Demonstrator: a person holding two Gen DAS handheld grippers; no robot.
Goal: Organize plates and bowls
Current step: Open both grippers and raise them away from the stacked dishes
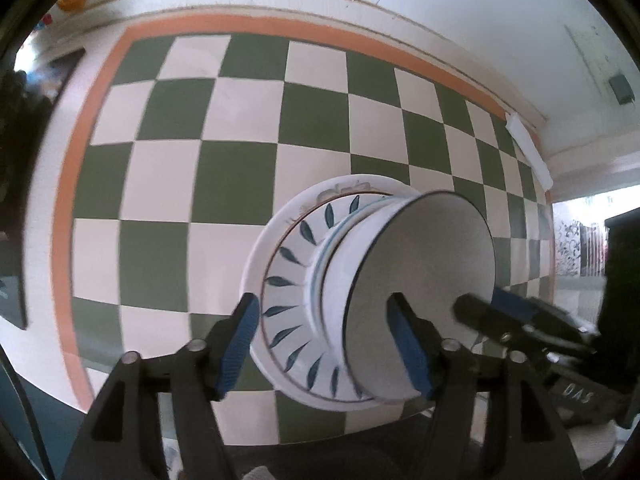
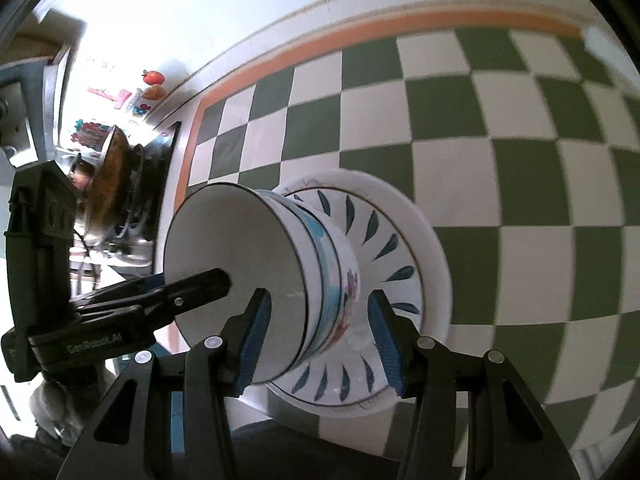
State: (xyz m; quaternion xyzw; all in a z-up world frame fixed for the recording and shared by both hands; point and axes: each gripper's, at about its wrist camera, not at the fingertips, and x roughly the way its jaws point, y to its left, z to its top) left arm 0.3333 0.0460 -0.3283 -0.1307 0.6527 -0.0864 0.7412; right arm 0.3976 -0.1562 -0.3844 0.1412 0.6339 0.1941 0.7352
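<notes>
A stack stands on the checkered table: a white plate (image 1: pixel 256 256) (image 2: pixel 434 248) at the bottom, a leaf-pattern plate (image 1: pixel 288 280) (image 2: pixel 384 240) on it, then nested bowls topped by a white bowl with a dark rim (image 1: pixel 420 280) (image 2: pixel 224 240). My left gripper (image 1: pixel 324 344) straddles the stack's edge, jaws open wide around plates and bowls. My right gripper (image 2: pixel 316 336) does the same from the other side, open around the bowls. Each gripper shows in the other's view, the right in the left wrist view (image 1: pixel 500 320) and the left in the right wrist view (image 2: pixel 160 292).
The table has a green and white checkered cloth (image 1: pixel 240 120) (image 2: pixel 500 120) with an orange border. A white wall runs behind it. A dark stove or shelf with pans (image 2: pixel 120 184) lies beyond one end. Colourful magnets (image 2: pixel 152 80) hang on a white surface.
</notes>
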